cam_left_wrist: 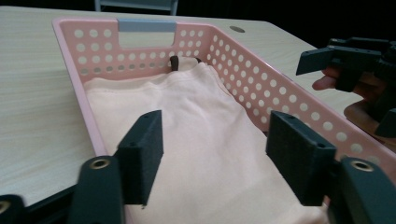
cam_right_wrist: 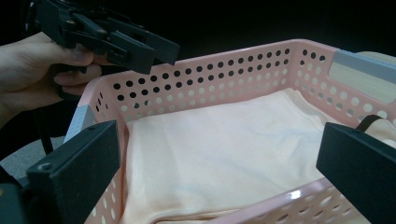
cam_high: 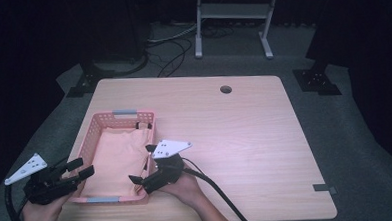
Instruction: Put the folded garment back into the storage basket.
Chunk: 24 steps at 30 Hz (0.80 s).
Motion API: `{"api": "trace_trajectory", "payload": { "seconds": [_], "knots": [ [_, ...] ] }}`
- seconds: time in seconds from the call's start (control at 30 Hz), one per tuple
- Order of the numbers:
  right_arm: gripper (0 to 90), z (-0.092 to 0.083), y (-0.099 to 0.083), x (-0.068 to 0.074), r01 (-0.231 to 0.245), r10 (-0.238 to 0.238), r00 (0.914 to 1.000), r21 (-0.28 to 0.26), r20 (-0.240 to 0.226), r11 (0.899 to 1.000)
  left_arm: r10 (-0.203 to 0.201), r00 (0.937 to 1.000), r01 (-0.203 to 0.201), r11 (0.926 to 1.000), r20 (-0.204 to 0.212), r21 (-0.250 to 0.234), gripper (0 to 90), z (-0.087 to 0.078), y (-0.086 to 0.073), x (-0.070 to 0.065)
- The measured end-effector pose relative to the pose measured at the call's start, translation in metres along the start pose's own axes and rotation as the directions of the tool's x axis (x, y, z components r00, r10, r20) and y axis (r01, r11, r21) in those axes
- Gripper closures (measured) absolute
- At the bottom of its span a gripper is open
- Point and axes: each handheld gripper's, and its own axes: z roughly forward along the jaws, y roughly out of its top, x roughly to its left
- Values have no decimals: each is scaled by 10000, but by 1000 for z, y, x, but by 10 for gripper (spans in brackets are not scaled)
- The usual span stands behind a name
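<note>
Basket: a pink plastic basket [cam_high: 95, 126] with round holes in its walls and a grey handle strip at each short end, standing on the left part of the table, its near end close to the table's front edge.

Cloth: a pale peach folded cloth [cam_high: 117, 159] lies flat inside the basket and covers most of its floor; in the left gripper view a small dark loop [cam_left_wrist: 174, 61] shows at the cloth's far edge, just under the far grey handle.

Left gripper: the left gripper [cam_high: 81, 168] is held at the basket's near left corner, pointing towards the basket. In the left gripper view its two black jaws stand partly open above the cloth [cam_left_wrist: 212, 140] — nothing is pinched between them, and the pads do not press on the fabric.

Right gripper: the right gripper [cam_high: 140, 181] is held at the basket's near right side, pointing left across the rim. In the right gripper view its jaws stand wide apart, one at each side of the picture, with the basket wall [cam_right_wrist: 243, 70] and cloth [cam_right_wrist: 224, 149] beyond them — they hold nothing.

Hands: a hand grips each tool from the bottom of the high view, a cable trailing back from each.

Table: a light wooden table [cam_high: 235, 139] with a round cable hole [cam_high: 225, 89] near its far edge.
</note>
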Motion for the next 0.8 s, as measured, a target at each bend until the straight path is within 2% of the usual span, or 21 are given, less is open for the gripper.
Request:
{"api": "trace_trajectory", "payload": {
  "seconds": [0.13, 0.3, 0.57, 0.63, 0.7, 0.8],
  "knots": [
    [0, 0, -1, 0, -24, 24, 10000, 59, -22, 10000, 13, 9999, -10, 9999, 171, -162, 305, 0, 1, 0],
    [0, 2, -2, 1, -7, 7, 10000, 72, -27, 10000, 65, 10000, -63, 9993, 45, -364, 206, 0, 2, 0],
    [0, 1, -2, 1, -18, 19, 10000, 59, -73, 10000, 622, 9981, -622, 9958, -29, -667, 100, 0, 3, -5],
    [0, 2, -2, 1, -43, 44, 9999, 66, -94, 10000, 672, 9977, -680, 9948, -127, -754, 95, 0, 4, -7],
    [0, 1, -2, 1, -10, 11, 10000, 58, -82, 10000, 650, 9973, -678, 9936, -337, -908, 18, -1, 4, -8],
    [0, 0, -2, 1, -28, 28, 10000, 2, -79, 10000, 563, 9962, -638, 9911, -669, -1164, 0, -2, 4, -9]
  ]
}}
